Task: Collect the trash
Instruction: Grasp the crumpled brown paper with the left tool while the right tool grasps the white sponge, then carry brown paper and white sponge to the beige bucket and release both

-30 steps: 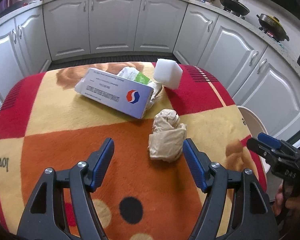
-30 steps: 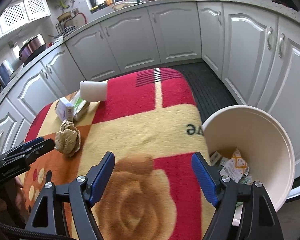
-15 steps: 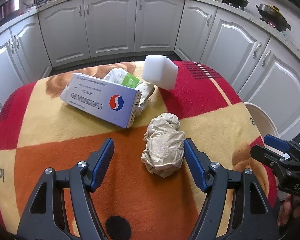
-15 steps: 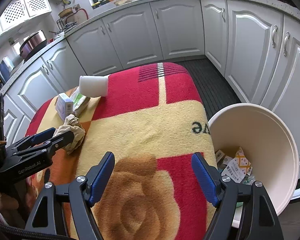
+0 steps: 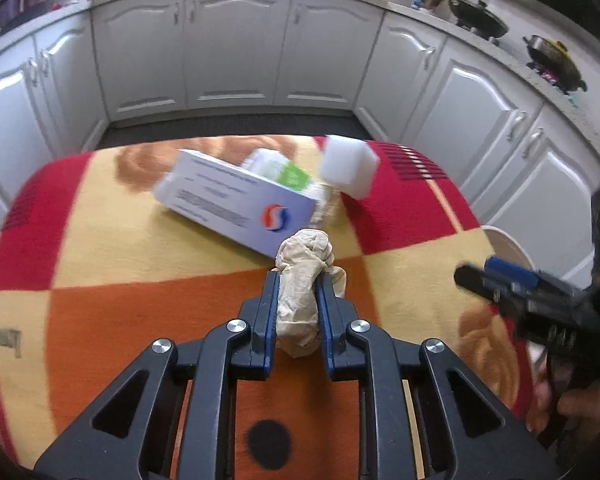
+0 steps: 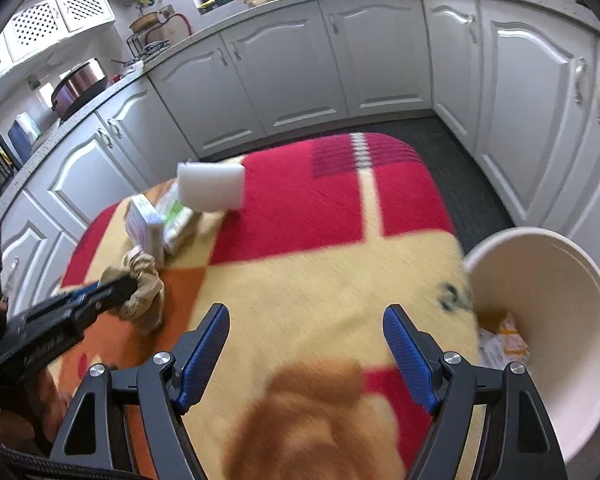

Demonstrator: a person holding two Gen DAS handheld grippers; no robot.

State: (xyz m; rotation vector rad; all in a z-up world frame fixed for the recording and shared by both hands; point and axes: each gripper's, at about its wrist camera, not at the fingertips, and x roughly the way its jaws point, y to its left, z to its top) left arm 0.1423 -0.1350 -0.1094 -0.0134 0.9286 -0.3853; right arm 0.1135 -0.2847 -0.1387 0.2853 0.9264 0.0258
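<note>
While some scraps are already lying at the bottom of the cream bin point(image 6: 540, 312) just off the table's point(image 6: 340, 272) right edge, most of the trash is sitting uncollected on the patterned cloth. The left hand-held gripper point(image 5: 297, 280) is squeezing the crumpled brown paper wad point(image 5: 304, 280) between its 2 blue pads, jaws nearly together, with the wad bulging out above and below them; whether it is clear of the cloth yet is hard to tell. Behind it, a white carton with a red-and-blue logo point(image 5: 236, 204) is lying flat, a green-and-white packet point(image 5: 288, 174) is tucked against its far side, and a white foam block point(image 5: 350, 170) is resting just beside those. So, by my reading, 1 piece is in hand and at least 3 are waiting.

The left tool is reaching forward, low over the table, its fingers pointing toward the cabinets. The right hand-held gripper point(image 6: 306, 340) is hanging spread wide and holding nothing above the cloth's near edge, close to the bin, with the left tool visible at its left.
</note>
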